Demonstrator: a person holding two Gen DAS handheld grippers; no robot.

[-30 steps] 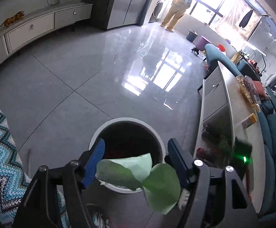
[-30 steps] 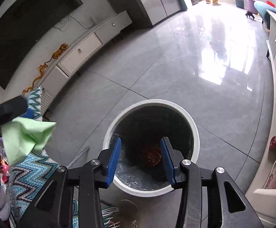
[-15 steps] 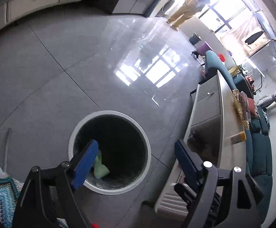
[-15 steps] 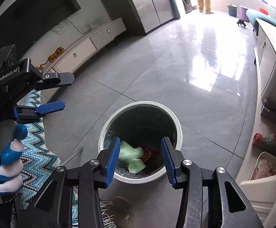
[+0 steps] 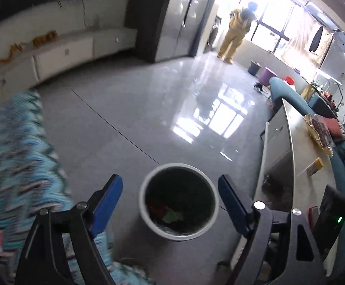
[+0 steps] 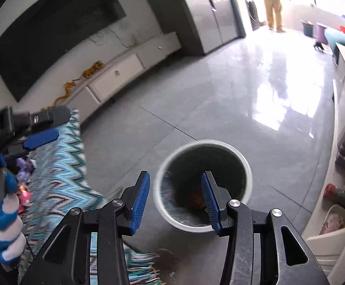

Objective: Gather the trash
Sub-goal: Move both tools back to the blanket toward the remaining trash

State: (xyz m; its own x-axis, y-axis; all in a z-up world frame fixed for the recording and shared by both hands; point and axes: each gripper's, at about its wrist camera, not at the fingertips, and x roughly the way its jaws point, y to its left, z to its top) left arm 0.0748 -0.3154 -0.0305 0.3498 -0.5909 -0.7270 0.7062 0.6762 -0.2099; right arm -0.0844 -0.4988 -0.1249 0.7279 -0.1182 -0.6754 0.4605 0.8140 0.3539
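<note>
Trash (image 5: 172, 216) lies in bin (image 5: 148, 220); both grippers' jaws gape empty, no writing legible.

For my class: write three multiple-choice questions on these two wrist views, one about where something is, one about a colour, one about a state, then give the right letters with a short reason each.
1. Where is the green paper?
A. inside the bin
B. on the rug
C. between the left gripper's pads

2. What colour is the rim of the bin?
A. red
B. white
C. yellow

3. How does the left gripper stand?
A. shut on paper
B. shut on a bottle
C. open, holding nothing

Answers:
1 A, the paper lies at the bottom of the bin.
2 B, a white ring borders the dark inside.
3 C, the blue pads stand wide apart with only the bin seen far below between them.
</note>
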